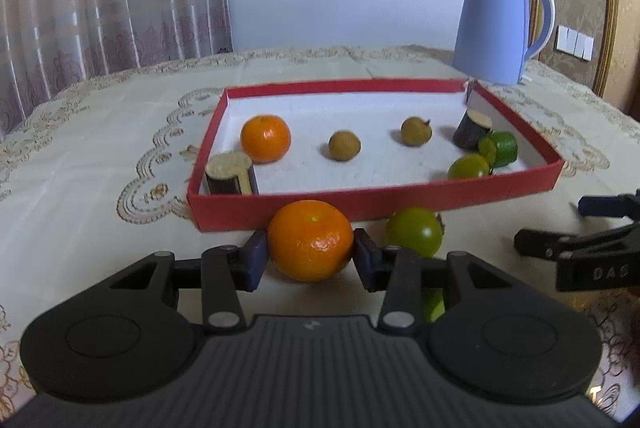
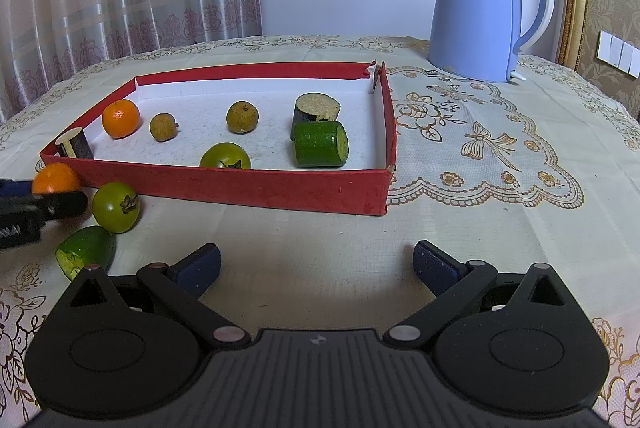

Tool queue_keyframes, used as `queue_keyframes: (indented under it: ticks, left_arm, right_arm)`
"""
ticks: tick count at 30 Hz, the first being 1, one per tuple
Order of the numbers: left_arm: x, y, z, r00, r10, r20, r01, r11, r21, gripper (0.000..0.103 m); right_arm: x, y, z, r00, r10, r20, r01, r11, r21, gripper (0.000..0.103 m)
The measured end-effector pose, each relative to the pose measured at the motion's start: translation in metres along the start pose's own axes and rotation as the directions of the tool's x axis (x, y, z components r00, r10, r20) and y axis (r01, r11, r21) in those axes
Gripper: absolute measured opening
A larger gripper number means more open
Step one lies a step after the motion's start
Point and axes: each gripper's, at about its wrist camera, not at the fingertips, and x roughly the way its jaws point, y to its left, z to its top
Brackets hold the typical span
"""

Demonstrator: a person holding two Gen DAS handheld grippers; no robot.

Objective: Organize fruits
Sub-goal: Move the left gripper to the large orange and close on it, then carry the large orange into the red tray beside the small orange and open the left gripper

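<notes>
Left tongs are clamping the loose orange just in front of the red tray; right tongs are waiting, spread apart.

The shallow red cardboard tray with white floor [image 2: 256, 186] is lying directly beyond the left gripper [image 1: 310, 252], its long axis running left to right, so the lift must be going forward over the near wall. Inside are resting one small orange mandarin [image 2: 121, 118], two brown longans, one green tomato, one green cucumber piece and two dark sugarcane stubs. Outside, the round orange mandarin [image 1: 311, 245] is sitting between the closed blue pads, beside a green tomato [image 2: 116, 207] and a green cucumber end [image 2: 86, 252]. The right gripper [image 2: 316, 268] is holding nothing.
</notes>
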Motion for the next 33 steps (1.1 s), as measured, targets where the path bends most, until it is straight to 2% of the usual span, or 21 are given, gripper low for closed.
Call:
queue_keyframes:
  ticks: [5,10,17,25,30,33]
  left_arm:
    - [-0.006,0.002,0.020,0.999,-0.021,0.041,0.022,1.000,-0.011,0.041]
    - [0.006,0.000,0.044,0.998,-0.018,0.067,0.017,1.000,0.004,0.041]
    - [0.045,0.005,0.058,1.000,0.012,0.023,-0.012,1.000,-0.022,0.041]
    - [0.071,0.009,0.061,1.000,0.009,-0.030,-0.010,0.999,-0.037,0.041]
    - [0.074,0.008,0.063,1.000,0.017,-0.027,-0.018,0.999,-0.031,0.041]
    - [0.078,0.008,0.063,0.999,0.050,-0.023,-0.050,0.999,-0.009,0.042]
  right_arm:
    - [0.000,0.000,0.000,1.000,-0.001,0.000,0.001,1.000,-0.001,0.103]
    - [0.000,0.000,0.000,1.000,-0.001,0.000,0.001,1.000,-0.001,0.103]
    - [0.000,0.000,0.000,1.000,-0.002,-0.001,0.002,1.000,-0.001,0.103]
    - [0.000,0.001,0.000,1.000,-0.002,-0.001,0.002,1.000,-0.002,0.103]
    - [0.000,0.001,0.000,1.000,-0.003,-0.001,0.003,1.000,-0.002,0.103]
    - [0.000,0.001,0.000,1.000,-0.003,-0.001,0.003,1.000,-0.002,0.103]
